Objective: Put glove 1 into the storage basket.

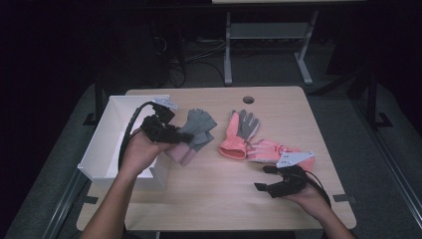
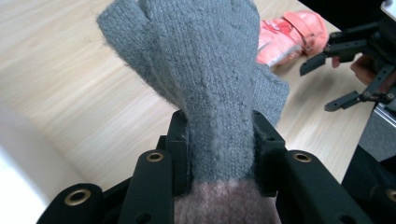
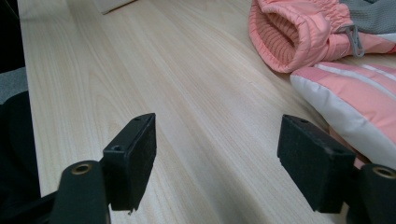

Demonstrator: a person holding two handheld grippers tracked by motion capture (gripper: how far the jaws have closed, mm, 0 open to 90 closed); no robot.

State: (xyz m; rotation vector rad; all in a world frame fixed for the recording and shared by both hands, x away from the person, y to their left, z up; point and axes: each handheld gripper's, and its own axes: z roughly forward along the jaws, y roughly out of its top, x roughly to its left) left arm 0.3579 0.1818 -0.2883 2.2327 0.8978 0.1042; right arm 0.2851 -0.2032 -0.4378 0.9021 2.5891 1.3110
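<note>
Left tongs [image 2: 219, 140] are clamped on the grey knit glove [image 2: 201, 70], pinching it near the pinkish cuff, and the glove hangs lifted off the worktop [image 1: 209, 199] just beside the white box [image 1: 107, 144]. In the high view a second grey glove [image 1: 201, 140] trails under the first, so it looks like a pair going up together. Over on the other side, the right tongs [image 3: 219, 158] stand wide apart with nothing between them, low over bare wood next to the coral ski gloves [image 1: 239, 134], the nearer one [image 3: 355, 98] just off the right pad.

The step looks like carrying the knit pair into the box. To do it cleanly: keep the pinch firm on the cuff, since wool slips; lift high enough for the dangling fingers to clear the box wall; then let go only once the whole glove is over the opening. The right tongs are well placed to take a coral cuff next.
</note>
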